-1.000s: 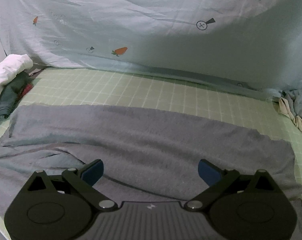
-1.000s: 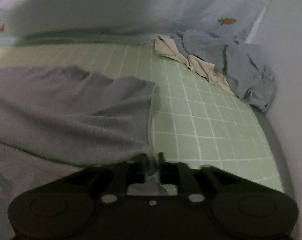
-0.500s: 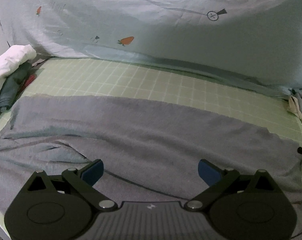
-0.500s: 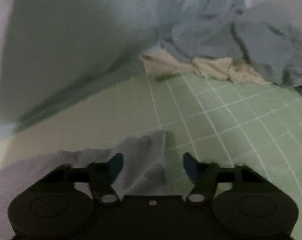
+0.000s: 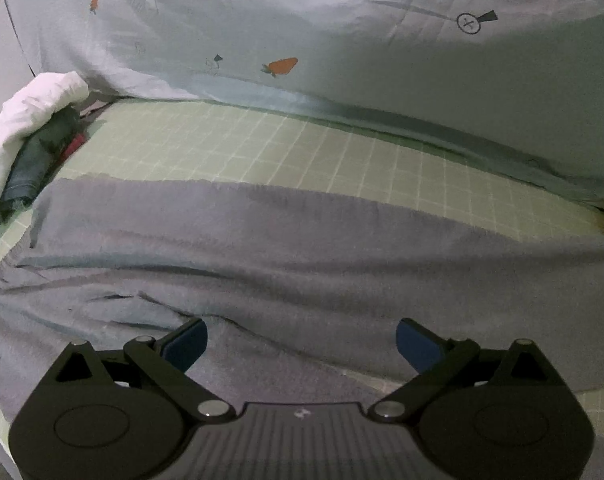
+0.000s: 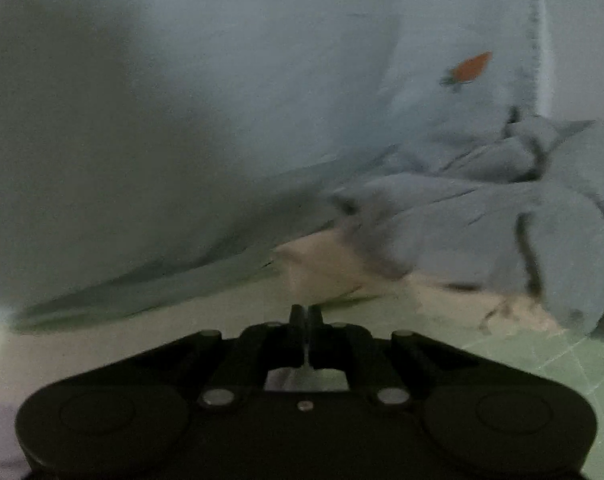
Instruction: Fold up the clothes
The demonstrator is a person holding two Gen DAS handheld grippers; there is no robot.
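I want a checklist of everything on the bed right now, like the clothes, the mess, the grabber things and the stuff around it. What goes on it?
Surface: green checked sheet, bare at the back.
Job's things: grey garment spread flat across the front, wrinkled at the left.
Clutter: white cloth over dark clothes at the left edge; blue-grey clothes over a cream cloth at the right.
Grippers: left gripper with jaws wide apart above the garment, holding nothing; right gripper with jaws closed, nothing clearly between them.
Cables: nothing seen.
Surroundings: pale blue carrot-print cloth rising behind the bed; right view is blurred.
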